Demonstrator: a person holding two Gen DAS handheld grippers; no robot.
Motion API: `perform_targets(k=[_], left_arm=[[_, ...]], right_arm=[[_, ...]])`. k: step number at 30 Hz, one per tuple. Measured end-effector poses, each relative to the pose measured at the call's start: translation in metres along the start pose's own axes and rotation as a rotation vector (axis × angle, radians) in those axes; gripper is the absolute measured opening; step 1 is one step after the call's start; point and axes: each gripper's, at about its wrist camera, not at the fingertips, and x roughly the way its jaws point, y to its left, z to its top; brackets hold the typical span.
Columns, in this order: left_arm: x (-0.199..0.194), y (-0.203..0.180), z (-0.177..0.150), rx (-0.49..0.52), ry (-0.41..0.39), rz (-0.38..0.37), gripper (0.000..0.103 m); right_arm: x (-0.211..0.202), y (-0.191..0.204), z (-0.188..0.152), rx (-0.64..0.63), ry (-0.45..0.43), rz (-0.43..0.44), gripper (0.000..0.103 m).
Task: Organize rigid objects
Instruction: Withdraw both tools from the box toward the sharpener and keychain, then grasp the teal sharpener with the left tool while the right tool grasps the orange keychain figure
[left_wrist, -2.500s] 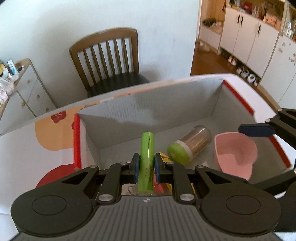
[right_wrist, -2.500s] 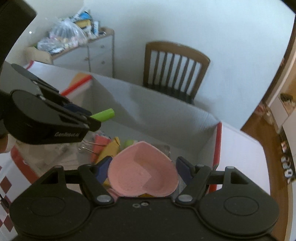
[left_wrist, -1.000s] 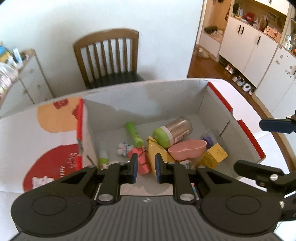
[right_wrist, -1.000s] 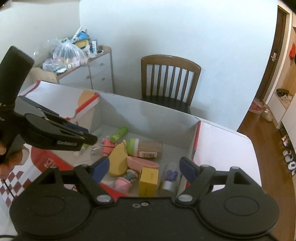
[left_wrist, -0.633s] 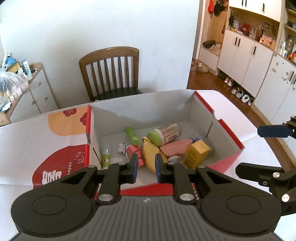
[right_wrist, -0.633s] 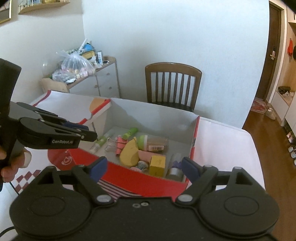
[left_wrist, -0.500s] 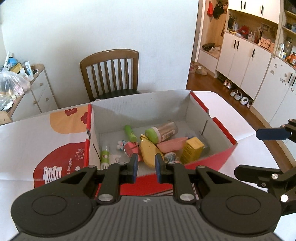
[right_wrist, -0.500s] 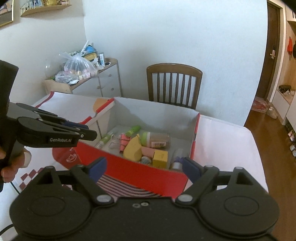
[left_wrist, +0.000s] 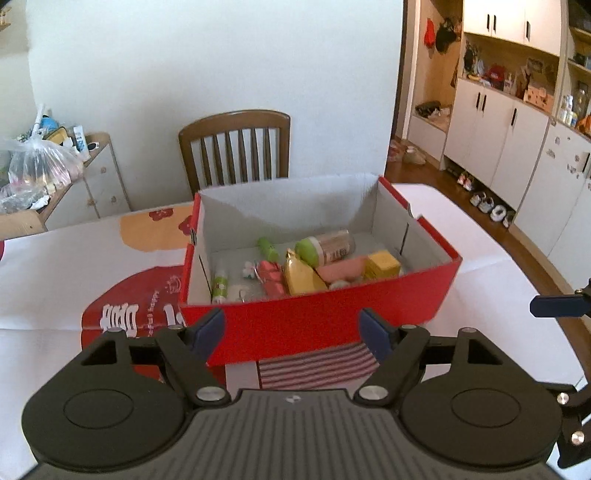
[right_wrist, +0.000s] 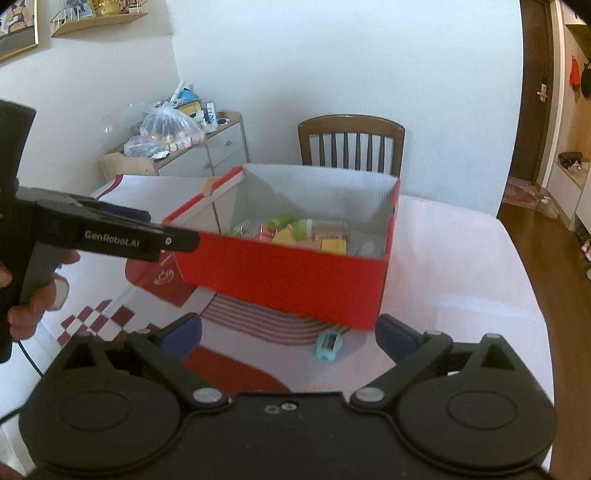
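I have both grippers back from the red box (left_wrist: 321, 317) and neither carries anything: the left gripper (left_wrist: 293, 330) has just been opening its jaws, with only the near wall of the box showing through the gap and nothing between the pads, and the right gripper (right_wrist: 291, 334) has just been spreading too and now stands very wide, equally empty. The box sits toward the far edge of the table (right_wrist: 461, 266), on the patterned cloth (left_wrist: 110, 314), with the chair (left_wrist: 236, 147) behind it. By my reading most of the sorting is done. Inside the box I can see the green tube (left_wrist: 268, 249) near the back wall, the jar with the green lid (left_wrist: 325, 247) beside it, the yellow piece (left_wrist: 301, 277) in the middle, the pink dish (left_wrist: 341, 268) lying against it, the yellow carton (left_wrist: 382, 264) by the right wall, and a small bottle (left_wrist: 220, 282) along the left wall. What I judge is left: a small light-blue object (right_wrist: 328, 345) lies on the table just in front of the near wall of the box, outside it, directly ahead of my right gripper. That looks like the next thing to collect. I see no other loose item on the table in either view.
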Motion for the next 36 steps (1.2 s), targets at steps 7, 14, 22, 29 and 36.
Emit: perform_targets(k=[7, 14, 22, 29, 36], left_arm=[[0.006, -0.015, -0.024, 0.010, 0.030, -0.023, 0.082], [0.026, -0.036, -0.042, 0.025, 0.054, -0.080, 0.085], [0.059, -0.049, -0.054, -0.023, 0.082, -0.163, 0.103], [0.086, -0.063, -0.055, 0.005, 0.093, -0.160, 0.103], [0.107, -0.082, -0.055, 0.048, 0.116, -0.174, 0.103]], right_arm=[[-0.001, 0.003, -0.038, 0.010, 0.020, -0.025, 0.102], [0.015, 0.012, -0.065, -0.034, 0.056, -0.060, 0.102], [0.044, 0.011, -0.083, -0.012, 0.127, -0.061, 0.094], [0.063, 0.010, -0.092, 0.021, 0.172, -0.058, 0.080], [0.074, 0.009, -0.091, 0.034, 0.177, -0.069, 0.076]])
